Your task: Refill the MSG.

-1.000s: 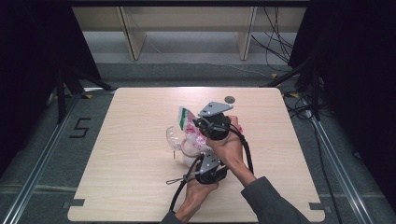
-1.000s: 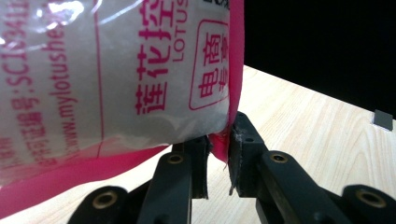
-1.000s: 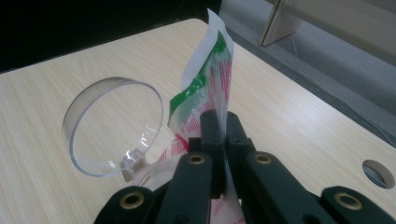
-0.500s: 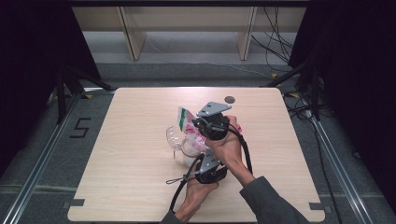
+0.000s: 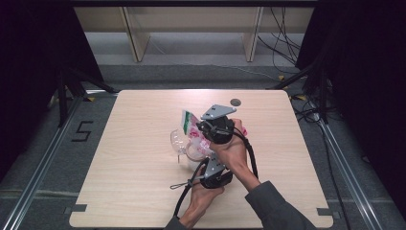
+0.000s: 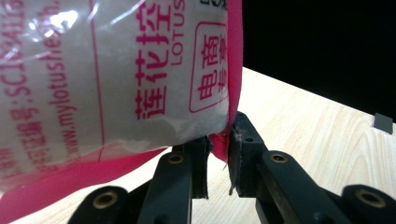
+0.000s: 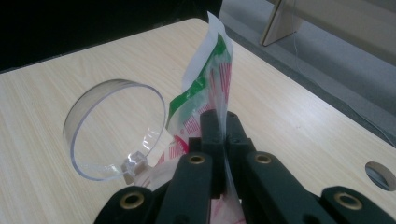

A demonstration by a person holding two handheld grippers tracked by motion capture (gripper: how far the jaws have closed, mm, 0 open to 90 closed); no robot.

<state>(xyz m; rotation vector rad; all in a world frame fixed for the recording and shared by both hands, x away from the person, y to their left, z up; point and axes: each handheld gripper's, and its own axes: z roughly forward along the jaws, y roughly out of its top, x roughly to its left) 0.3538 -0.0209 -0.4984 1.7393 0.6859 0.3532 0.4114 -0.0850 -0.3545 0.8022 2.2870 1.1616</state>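
A printed plastic bag (image 5: 190,123), white with pink and green edges, hangs over the middle of the table between both grippers. My left gripper (image 5: 203,163) is shut on the bag's pink lower edge (image 6: 219,145), with the printed face (image 6: 116,70) rising just above the jaws. My right gripper (image 5: 201,129) is shut on the bag's green and red striped part (image 7: 215,93), which stands up out of the jaws. A clear round plastic container (image 7: 114,128) lies on its side on the table just left of the bag, also seen in the high view (image 5: 181,143).
The wooden table (image 5: 119,167) has a round cable hole (image 5: 235,102) near its far edge, behind the right gripper. A black cable (image 5: 184,191) trails from the left gripper toward the front edge. Shelving and loose cables lie on the floor beyond the table.
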